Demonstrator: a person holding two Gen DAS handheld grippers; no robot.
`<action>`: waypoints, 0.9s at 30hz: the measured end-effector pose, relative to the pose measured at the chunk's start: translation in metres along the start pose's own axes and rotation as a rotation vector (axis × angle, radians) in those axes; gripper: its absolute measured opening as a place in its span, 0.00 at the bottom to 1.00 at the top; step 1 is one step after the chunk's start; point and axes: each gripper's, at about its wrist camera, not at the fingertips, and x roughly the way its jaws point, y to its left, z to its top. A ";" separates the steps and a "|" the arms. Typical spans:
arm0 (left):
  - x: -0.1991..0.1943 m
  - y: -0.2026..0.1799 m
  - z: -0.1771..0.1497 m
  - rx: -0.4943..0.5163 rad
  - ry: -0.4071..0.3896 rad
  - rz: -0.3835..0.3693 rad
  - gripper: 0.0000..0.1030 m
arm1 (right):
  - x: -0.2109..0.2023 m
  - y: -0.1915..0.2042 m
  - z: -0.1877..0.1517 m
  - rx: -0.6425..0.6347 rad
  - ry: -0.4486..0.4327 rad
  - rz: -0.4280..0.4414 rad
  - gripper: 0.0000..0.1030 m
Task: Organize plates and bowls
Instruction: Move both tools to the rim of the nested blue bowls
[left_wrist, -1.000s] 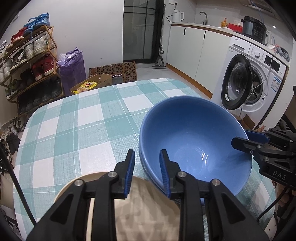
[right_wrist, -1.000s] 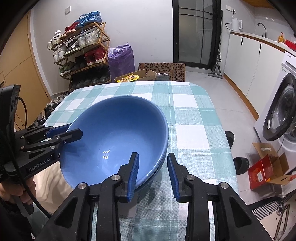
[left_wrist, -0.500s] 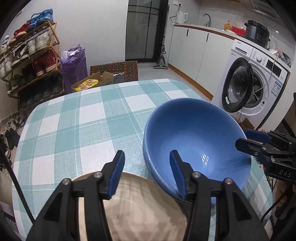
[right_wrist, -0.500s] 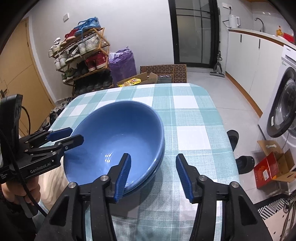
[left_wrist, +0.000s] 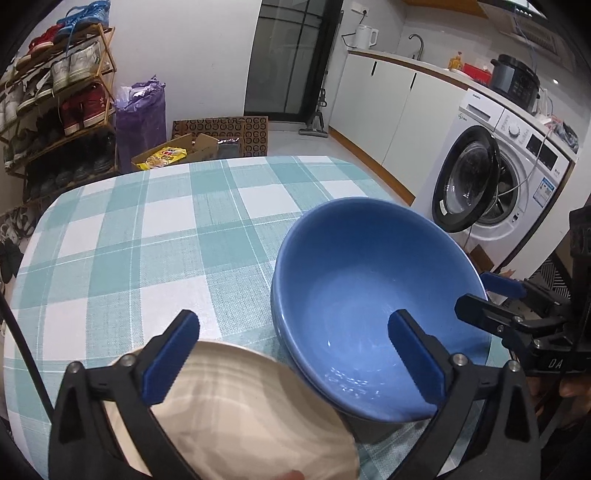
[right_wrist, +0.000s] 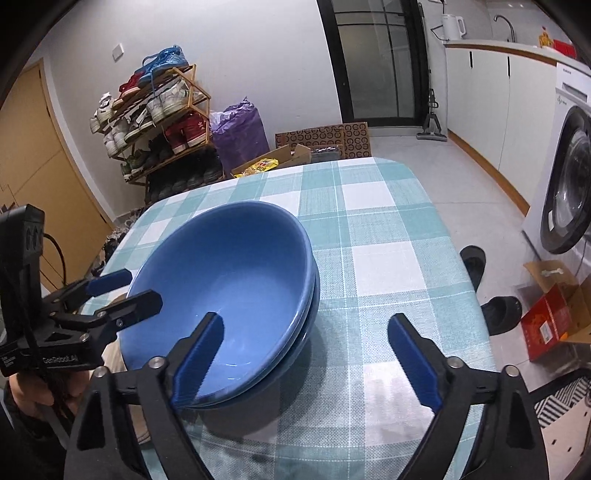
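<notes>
Both my claws are opening wide and hold nothing. My left claw (left_wrist: 293, 354) straddles the near rim of the blue bowls (left_wrist: 373, 299), over a tan plate (left_wrist: 236, 417). My right claw (right_wrist: 306, 358) has one finger over their rim. The bowls sit stacked on a table (right_wrist: 373, 236) with a green and white check cloth. Behind it are a shoe rack (right_wrist: 155, 118), a purple bag (right_wrist: 240, 136) and a washer (left_wrist: 506, 173).

The left gripper (left_wrist: 293, 354), its blue-padded jaws opening, straddles the near rim of a deep blue ceramic bowl (left_wrist: 369, 295) and a beige round plate (left_wrist: 240, 417) on the teal-and-white checked tablecloth (left_wrist: 147, 240).
</notes>
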 end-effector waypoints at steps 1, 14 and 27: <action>0.001 0.000 0.000 -0.001 0.003 -0.002 1.00 | 0.001 -0.001 0.000 0.006 -0.001 0.001 0.92; 0.019 0.000 -0.001 -0.024 0.059 -0.014 1.00 | 0.017 -0.009 -0.004 0.034 0.030 0.010 0.93; 0.021 -0.002 0.000 -0.017 0.065 -0.054 0.95 | 0.024 -0.008 -0.007 0.044 0.040 0.086 0.85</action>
